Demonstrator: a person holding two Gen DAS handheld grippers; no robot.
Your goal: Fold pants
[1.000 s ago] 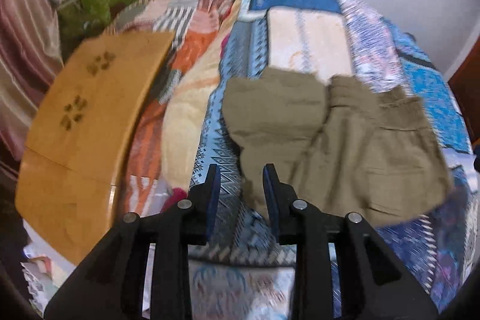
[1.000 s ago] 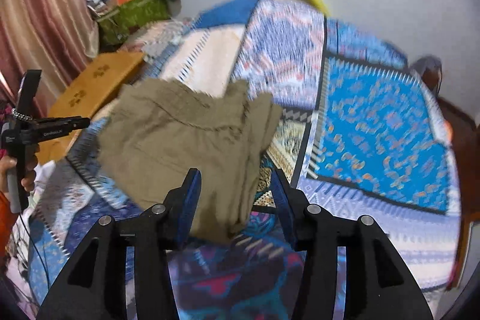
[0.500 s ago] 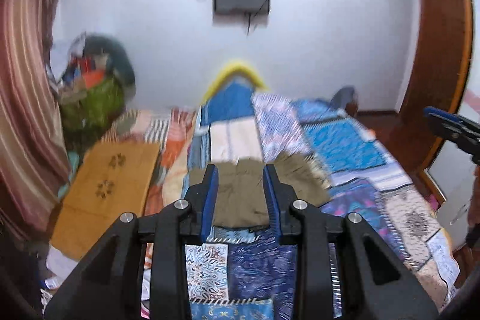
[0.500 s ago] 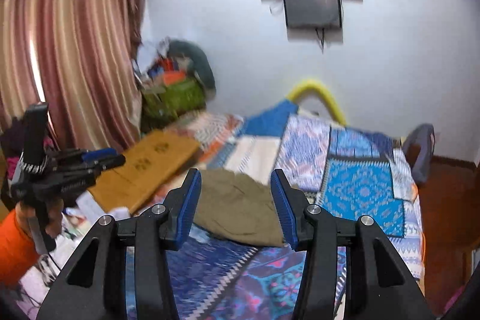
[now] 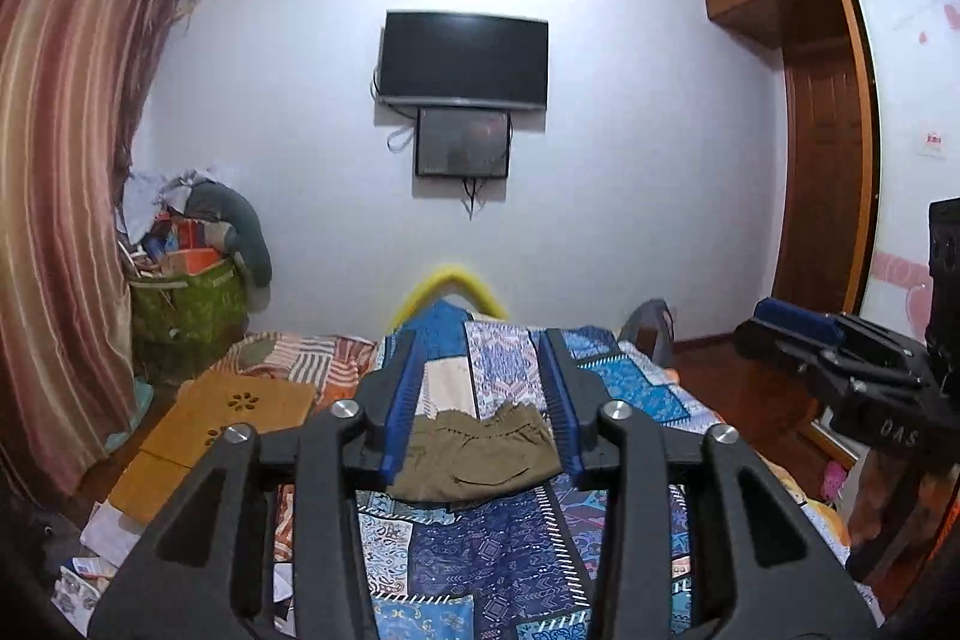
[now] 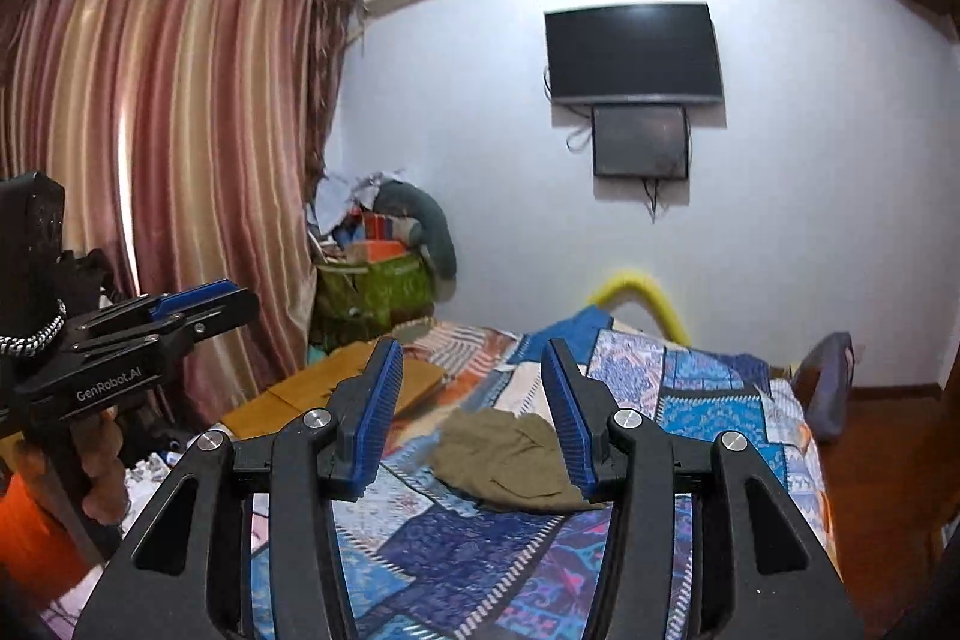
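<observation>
The olive-green pants (image 5: 480, 454) lie folded in a compact bundle on the patterned blue bedspread (image 5: 498, 556); they also show in the right wrist view (image 6: 510, 460). My left gripper (image 5: 483, 340) is open and empty, held well back from and above the pants. My right gripper (image 6: 471, 346) is open and empty, also raised away from the bed. Each gripper shows at the edge of the other's view: the right one (image 5: 798, 325) and the left one (image 6: 198, 304).
A wooden lap table (image 5: 216, 424) lies left of the bed. A green basket (image 5: 186, 304) piled with clothes stands by the striped curtain (image 6: 156, 160). A television (image 5: 462, 61) hangs on the far wall. A wooden wardrobe (image 5: 828, 148) stands at the right.
Both grippers have pulled up and back from close over the pants to a raised, level pose facing the far wall. The pants stay folded on the bed.
</observation>
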